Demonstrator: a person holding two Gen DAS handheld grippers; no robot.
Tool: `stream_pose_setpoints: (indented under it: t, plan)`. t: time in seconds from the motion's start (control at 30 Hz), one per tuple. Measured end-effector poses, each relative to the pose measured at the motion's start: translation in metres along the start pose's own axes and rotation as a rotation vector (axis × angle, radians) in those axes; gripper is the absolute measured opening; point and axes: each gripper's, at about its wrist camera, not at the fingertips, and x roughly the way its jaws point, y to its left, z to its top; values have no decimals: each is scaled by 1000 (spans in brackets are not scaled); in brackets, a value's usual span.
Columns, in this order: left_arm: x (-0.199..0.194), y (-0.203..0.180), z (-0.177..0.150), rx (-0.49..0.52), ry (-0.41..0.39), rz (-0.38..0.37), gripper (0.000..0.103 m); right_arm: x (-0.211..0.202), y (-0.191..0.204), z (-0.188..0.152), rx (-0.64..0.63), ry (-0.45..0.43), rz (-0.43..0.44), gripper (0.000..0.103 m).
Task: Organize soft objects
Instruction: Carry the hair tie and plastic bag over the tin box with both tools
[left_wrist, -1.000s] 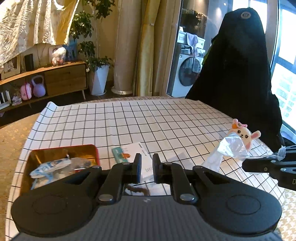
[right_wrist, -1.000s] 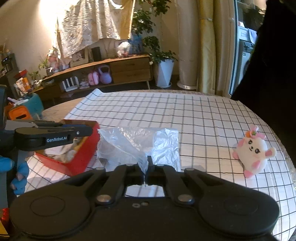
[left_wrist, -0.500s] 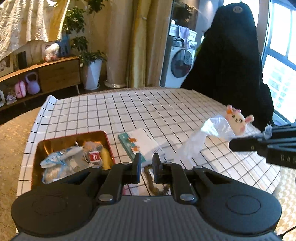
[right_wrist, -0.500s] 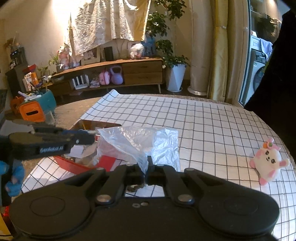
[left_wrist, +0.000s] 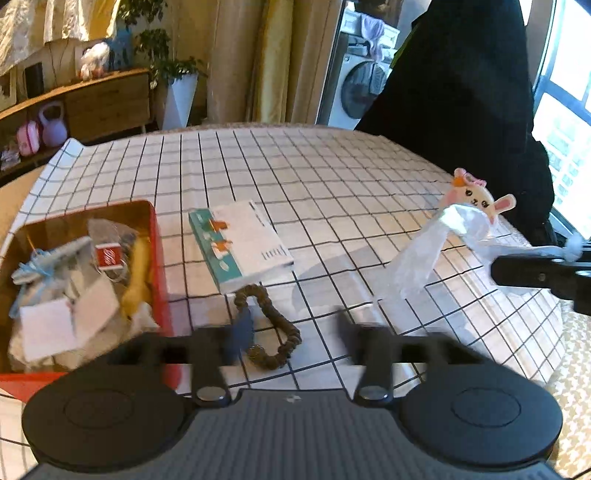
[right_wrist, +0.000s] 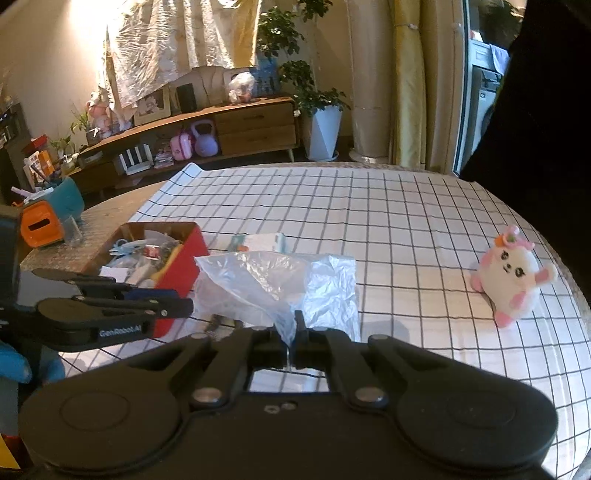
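Observation:
My right gripper (right_wrist: 291, 334) is shut on the edge of a clear plastic bag (right_wrist: 280, 284) and holds it above the checked tablecloth; the bag (left_wrist: 424, 254) and the gripper (left_wrist: 535, 275) also show at the right of the left wrist view. My left gripper (left_wrist: 291, 328) is open and empty, its fingers wide apart over a brown hair scrunchie (left_wrist: 275, 328). It shows from the side in the right wrist view (right_wrist: 177, 302). A pink and white plush bunny (right_wrist: 511, 273) lies at the table's right edge, also visible behind the bag (left_wrist: 476, 194).
A red tin (left_wrist: 155, 236) full of small packets sits at the left, also in the right wrist view (right_wrist: 184, 254). A white and teal packet (left_wrist: 240, 243) lies beside it. A person in black (left_wrist: 461, 92) stands at the far right. The round table edge (left_wrist: 554, 332) is near.
My left gripper has opened wide and moved back and left, bringing the scrunchie and tin into fuller view. My right gripper stays shut on the bag.

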Motion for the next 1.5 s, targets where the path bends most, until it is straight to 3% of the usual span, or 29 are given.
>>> stream_pose_setpoints:
  t: [0.5,0.63,0.77,0.97,1.03,1.27,1.5]
  plan:
    - [70,-14,-8,22,29,161,73,13,-42,-20,35,49,15,1]
    - [76,-7,-9,0,37,166,73,16,-48,-23,49,53,22,1]
    - [81,-2,-11,-18,52,163,49,20,-50,-25,52,62,29,1]
    - [83,0,-11,-18,44,162,31,21,-51,-27,56,72,33,1]
    - [83,3,-10,-32,42,161,21,21,-50,-28,56,74,31,1]
    - [73,11,-10,-57,-3,191,15,21,-47,-27,51,76,24,1]
    - [44,16,-7,-80,-37,155,15,15,-33,-21,32,61,24,1]
